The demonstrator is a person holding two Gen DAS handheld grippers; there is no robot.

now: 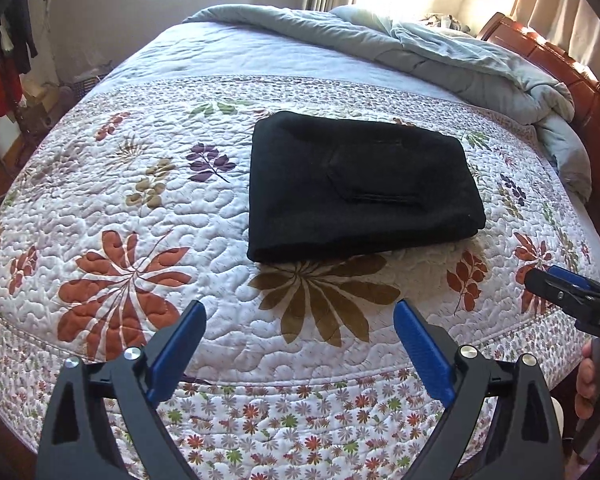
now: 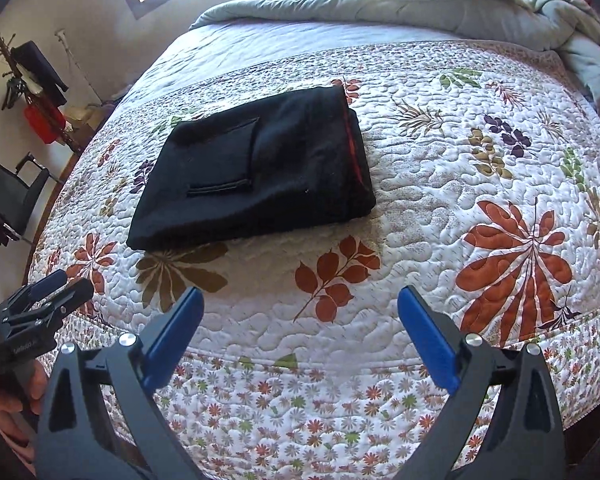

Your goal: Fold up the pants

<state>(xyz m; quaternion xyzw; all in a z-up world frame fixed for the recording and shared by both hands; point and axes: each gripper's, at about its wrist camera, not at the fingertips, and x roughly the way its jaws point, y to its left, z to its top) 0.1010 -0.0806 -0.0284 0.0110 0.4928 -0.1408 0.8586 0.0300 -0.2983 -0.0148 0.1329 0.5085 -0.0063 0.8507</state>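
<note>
The black pants [image 1: 360,188] lie folded into a compact rectangle on the floral quilt, a back pocket facing up. They also show in the right wrist view [image 2: 256,172], with a red inner band along their right edge. My left gripper [image 1: 300,312] is open and empty, held above the quilt near the bed's front edge, well short of the pants. My right gripper [image 2: 300,298] is open and empty, to the right of the pants and nearer the front edge. Each gripper shows at the edge of the other's view.
The floral quilt [image 1: 140,208] covers the bed. A crumpled pale grey duvet [image 1: 440,52] lies along the far side by the wooden headboard [image 1: 572,64]. A coat rack with clothes [image 2: 36,92] and a black chair [image 2: 8,196] stand left of the bed.
</note>
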